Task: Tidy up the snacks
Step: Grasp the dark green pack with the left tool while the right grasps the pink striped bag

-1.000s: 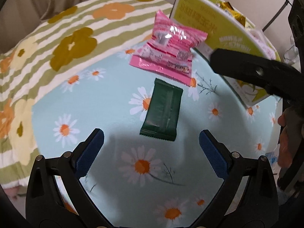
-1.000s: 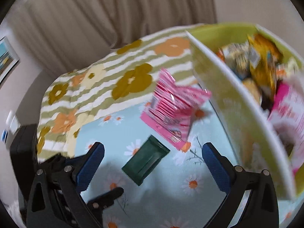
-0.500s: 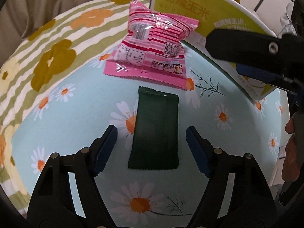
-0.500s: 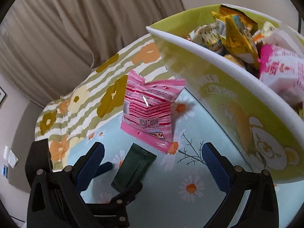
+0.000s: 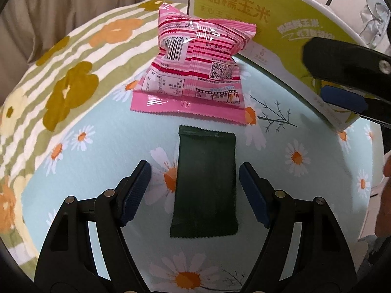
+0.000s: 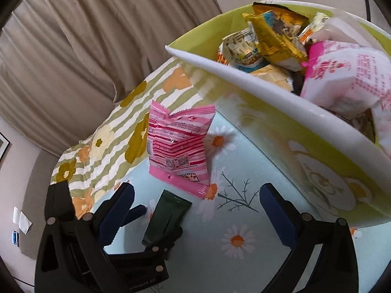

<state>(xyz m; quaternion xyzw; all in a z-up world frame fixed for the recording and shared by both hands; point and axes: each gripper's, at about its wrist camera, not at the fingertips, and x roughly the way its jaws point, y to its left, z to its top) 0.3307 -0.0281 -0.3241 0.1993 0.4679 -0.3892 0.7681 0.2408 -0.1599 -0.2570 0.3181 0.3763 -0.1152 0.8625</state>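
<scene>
The left hand-held gripper (image 5: 194,191) has narrowed and come lower – its ribbed blue pads flank the flat, dark green packet (image 5: 205,183) on the daisy-print cloth (image 5: 92,183) without touching. Beyond, the glossy pink bag (image 5: 195,68) leans on the yellow-green box (image 5: 281,29). Only the right view shows the snacks inside; the right hand-held gripper (image 6: 195,210) stands wide, empty.

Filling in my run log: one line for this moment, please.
left tool: open, astride green packet | right tool: open, empty | pink bag: leaning on box

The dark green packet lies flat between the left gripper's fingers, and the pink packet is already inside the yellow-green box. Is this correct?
Not quite. The pink packet is not inside the yellow-green box; it stands on the daisy cloth, leaning against the box's outer wall, as the left wrist view shows. The rest is right.
</scene>
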